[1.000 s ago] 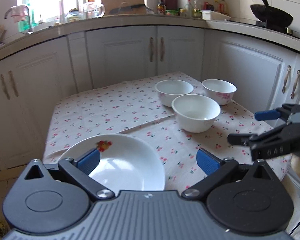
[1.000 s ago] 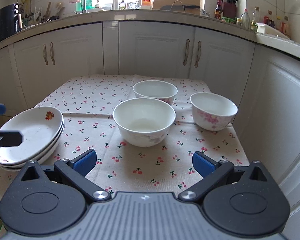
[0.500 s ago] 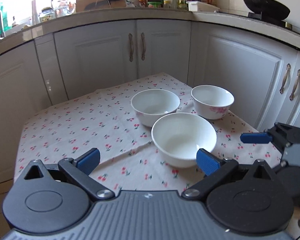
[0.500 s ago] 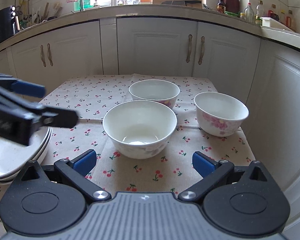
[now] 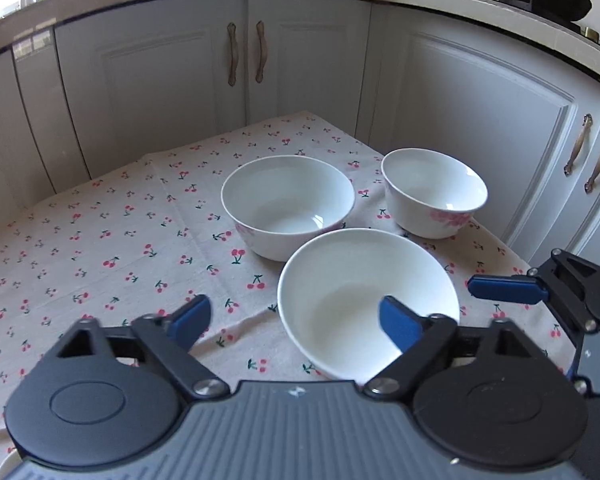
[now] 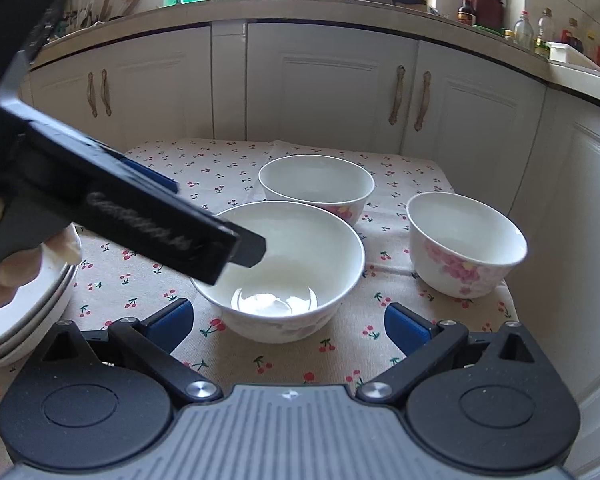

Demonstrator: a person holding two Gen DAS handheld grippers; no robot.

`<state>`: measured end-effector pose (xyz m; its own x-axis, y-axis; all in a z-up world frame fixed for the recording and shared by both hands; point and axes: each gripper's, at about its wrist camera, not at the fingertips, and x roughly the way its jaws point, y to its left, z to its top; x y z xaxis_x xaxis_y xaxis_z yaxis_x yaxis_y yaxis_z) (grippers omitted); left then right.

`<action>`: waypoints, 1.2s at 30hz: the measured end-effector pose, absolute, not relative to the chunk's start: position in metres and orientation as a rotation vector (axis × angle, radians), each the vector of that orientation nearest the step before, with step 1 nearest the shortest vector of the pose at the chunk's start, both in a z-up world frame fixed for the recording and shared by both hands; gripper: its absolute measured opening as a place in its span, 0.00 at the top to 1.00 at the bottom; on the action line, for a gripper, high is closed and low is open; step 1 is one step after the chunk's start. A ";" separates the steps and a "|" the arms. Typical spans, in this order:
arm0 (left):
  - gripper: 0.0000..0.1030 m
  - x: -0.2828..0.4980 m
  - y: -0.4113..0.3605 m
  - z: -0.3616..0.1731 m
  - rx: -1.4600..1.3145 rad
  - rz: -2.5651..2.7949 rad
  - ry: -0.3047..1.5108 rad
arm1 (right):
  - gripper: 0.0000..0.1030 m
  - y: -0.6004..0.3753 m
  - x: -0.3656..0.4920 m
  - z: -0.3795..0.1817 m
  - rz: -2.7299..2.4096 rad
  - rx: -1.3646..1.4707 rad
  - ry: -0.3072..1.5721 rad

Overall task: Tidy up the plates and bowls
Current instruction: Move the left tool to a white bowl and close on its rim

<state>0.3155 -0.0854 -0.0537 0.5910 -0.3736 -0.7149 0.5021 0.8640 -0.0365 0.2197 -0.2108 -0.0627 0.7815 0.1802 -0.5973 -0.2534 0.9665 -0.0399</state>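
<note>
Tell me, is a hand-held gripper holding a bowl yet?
Not yet. The left hand-held gripper is closing around the near rim of the nearest bowl, one finger inside. The right hand-held gripper holds nothing.

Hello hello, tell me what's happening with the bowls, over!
Left tool closing over nearest bowl rim, not yet gripping. Right tool open, empty. Three bowls unstacked. Nothing blocking.

Bowls: three, white, on the cloth. Near bowl [image 6: 278, 268] at centre, second bowl [image 6: 316, 186] at 12 o'clock from it, third bowl [image 6: 466, 242] at 3 o'clock. Plates [image 6: 28, 312]: one stack at 9 o'clock, number unclear.
</note>
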 end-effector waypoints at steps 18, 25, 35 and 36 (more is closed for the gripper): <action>0.47 0.336 -0.102 -0.065 0.134 -0.576 0.831 | 0.13 -0.208 0.232 -0.070 0.301 -0.144 0.624; 0.52 0.337 -0.106 -0.066 0.148 -0.585 0.825 | 0.13 -0.209 0.230 -0.070 0.303 -0.142 0.618; 0.52 0.332 -0.105 -0.061 0.184 -0.613 0.843 | 0.14 -0.209 0.227 -0.068 0.314 -0.156 0.623; 0.52 0.331 -0.104 -0.060 0.183 -0.621 0.848 | 0.14 -0.209 0.226 -0.068 0.317 -0.158 0.624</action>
